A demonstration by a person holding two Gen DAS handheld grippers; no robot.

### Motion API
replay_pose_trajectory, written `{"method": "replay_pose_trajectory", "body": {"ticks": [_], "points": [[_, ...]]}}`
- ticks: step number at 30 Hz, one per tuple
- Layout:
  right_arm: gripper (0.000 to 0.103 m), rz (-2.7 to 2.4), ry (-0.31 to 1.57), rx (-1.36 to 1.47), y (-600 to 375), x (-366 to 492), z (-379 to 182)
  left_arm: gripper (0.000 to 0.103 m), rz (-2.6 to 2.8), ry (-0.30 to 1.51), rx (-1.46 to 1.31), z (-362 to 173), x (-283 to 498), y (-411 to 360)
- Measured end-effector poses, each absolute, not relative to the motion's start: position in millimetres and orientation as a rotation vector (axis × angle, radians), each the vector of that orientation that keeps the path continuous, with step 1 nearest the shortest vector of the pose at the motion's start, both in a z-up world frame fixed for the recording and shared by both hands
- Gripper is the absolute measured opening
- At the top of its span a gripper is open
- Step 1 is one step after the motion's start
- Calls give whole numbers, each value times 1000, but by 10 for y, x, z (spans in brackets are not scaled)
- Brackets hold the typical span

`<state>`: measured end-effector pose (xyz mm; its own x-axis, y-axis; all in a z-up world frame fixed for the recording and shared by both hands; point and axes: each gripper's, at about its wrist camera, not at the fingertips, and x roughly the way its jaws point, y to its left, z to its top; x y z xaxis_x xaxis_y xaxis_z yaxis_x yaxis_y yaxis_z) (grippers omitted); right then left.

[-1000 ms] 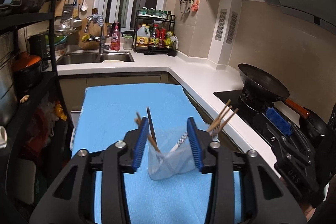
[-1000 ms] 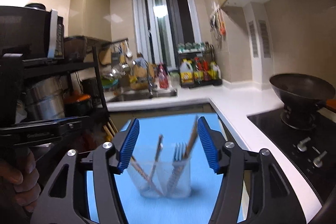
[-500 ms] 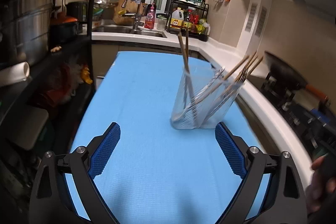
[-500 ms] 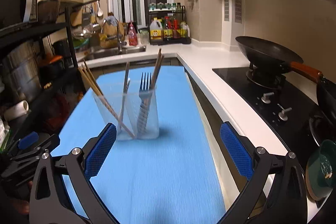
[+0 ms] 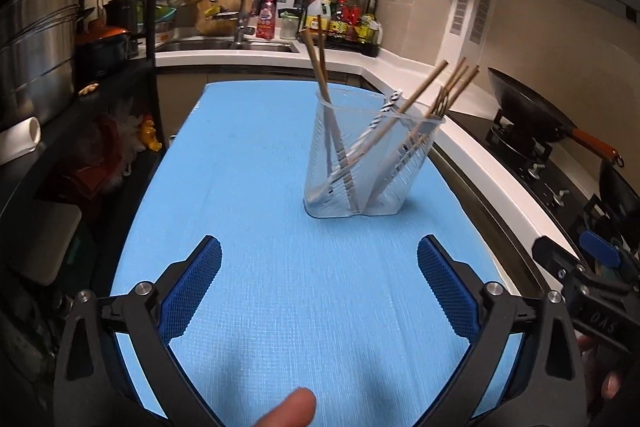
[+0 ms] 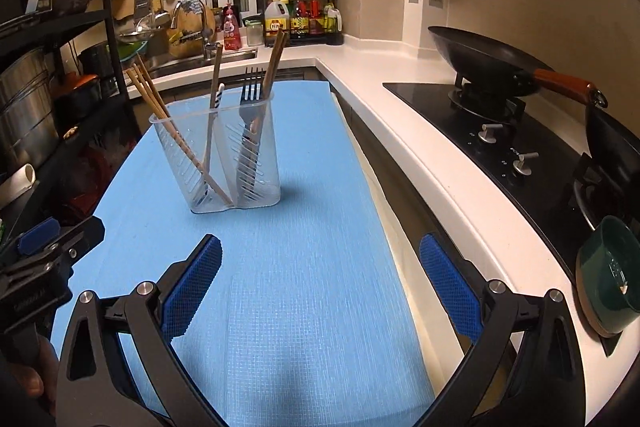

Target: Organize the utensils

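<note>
A clear two-compartment utensil holder (image 5: 400, 179) stands upright on the blue mat (image 5: 248, 155). It holds several wooden chopsticks (image 5: 320, 67), a striped-handled utensil and a black fork (image 6: 250, 99). My left gripper (image 5: 319, 247) is low over the mat, well short of the holder; its jaws are opening with nothing between them. My right gripper (image 6: 320, 245) stands open and empty, also short of the holder (image 6: 224, 155). Each gripper shows at the edge of the other's view. A fingertip (image 5: 288, 411) pokes in at the bottom of the left wrist view.
A black wok (image 6: 480, 63) sits on the hob to the right, and a green bowl (image 6: 608, 279) stands near the counter's front. A dark rack with steel pots (image 5: 36, 47) lines the left side. The sink and a bottle rack (image 6: 300, 15) are at the back.
Both grippers have drawn back from the holder and sunk toward the mat. Their jaws, which flanked the holder a second ago, have spread wide. The holder stands free.
</note>
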<state>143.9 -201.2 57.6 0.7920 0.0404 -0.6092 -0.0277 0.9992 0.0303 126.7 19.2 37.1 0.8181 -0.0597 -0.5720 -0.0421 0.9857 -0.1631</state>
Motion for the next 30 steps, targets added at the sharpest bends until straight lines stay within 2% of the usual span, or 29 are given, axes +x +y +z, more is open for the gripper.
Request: {"method": "replay_pose_trajectory", "body": {"ticks": [30], "points": [[98, 26, 624, -44, -2004, 1358, 737, 95, -22, 612, -146, 419, 1197, 149]]}}
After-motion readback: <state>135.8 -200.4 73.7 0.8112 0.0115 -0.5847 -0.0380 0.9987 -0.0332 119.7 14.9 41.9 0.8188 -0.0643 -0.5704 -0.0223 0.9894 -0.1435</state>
